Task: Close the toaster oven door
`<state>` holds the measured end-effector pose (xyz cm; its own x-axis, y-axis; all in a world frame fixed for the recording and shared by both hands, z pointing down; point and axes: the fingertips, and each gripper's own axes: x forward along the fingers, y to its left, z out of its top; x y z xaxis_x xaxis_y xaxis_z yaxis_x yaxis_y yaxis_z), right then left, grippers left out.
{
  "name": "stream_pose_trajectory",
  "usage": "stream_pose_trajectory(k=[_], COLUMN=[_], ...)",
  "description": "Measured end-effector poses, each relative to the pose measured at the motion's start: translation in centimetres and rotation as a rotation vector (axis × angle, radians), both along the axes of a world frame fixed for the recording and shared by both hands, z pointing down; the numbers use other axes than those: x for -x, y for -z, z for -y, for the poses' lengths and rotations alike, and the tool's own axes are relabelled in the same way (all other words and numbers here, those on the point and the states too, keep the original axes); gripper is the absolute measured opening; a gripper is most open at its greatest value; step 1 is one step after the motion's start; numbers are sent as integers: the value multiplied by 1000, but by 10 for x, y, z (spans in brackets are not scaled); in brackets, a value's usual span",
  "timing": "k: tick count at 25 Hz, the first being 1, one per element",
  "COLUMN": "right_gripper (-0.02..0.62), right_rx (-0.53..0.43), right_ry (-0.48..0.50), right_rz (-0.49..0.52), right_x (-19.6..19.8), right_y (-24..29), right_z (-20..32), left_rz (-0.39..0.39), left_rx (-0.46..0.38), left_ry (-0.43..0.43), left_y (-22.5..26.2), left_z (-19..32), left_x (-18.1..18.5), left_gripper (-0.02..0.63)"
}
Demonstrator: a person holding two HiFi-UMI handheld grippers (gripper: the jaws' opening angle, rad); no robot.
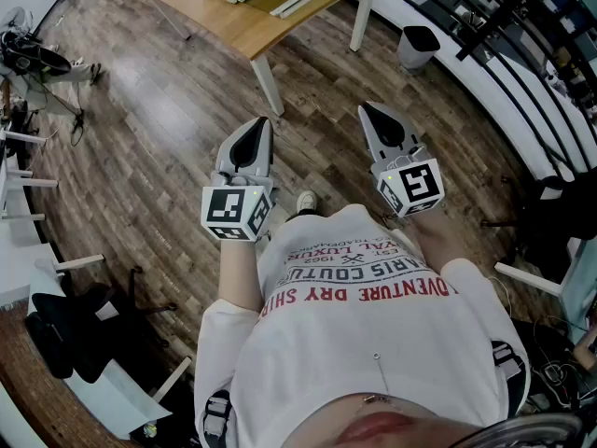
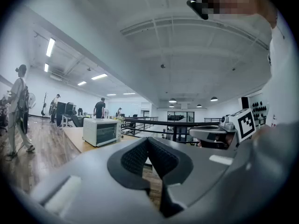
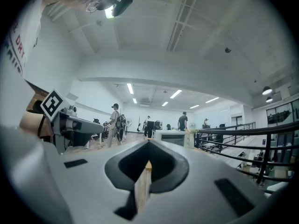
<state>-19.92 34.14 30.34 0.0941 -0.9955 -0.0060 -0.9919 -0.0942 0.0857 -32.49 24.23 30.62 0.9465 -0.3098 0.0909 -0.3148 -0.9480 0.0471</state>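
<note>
Left gripper (image 1: pixel 254 133) and right gripper (image 1: pixel 378 119) both closed, empty — toaster oven (image 2: pixel 99 131) well apart

Two grippers, the left gripper (image 1: pixel 257 127) and the right gripper (image 1: pixel 369 113), one toaster oven (image 2: pixel 100 131), one wooden tabletop (image 1: pixel 252 26), one dark bin (image 1: pixel 417 47), four people (image 3: pixel 115 123) far off

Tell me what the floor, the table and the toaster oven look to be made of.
Floor: wood or wood-look planks, brown, matte; grain and plank seams show. Table: light wood-look top, smooth, on white legs, probably painted metal. Toaster oven: pale casing, likely painted metal, with a dark glass-like door.
</note>
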Motion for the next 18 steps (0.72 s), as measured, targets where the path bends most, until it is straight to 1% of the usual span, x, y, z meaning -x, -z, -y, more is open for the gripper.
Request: stream_pose_trajectory(k=[11,18], right_gripper=[-12,-12], right_rx=[11,14], right_ry=[4,-16], right_rz=[25,68], right_x=[4,-3], right_y=[-6,-18], right_z=[-26,-47], left_rz=[4,12], left_rx=[8,37], left_ry=[0,-3], left_y=[-4,-21], left_z=[-29,-47], left_x=[3,-2], left_gripper=[12,17])
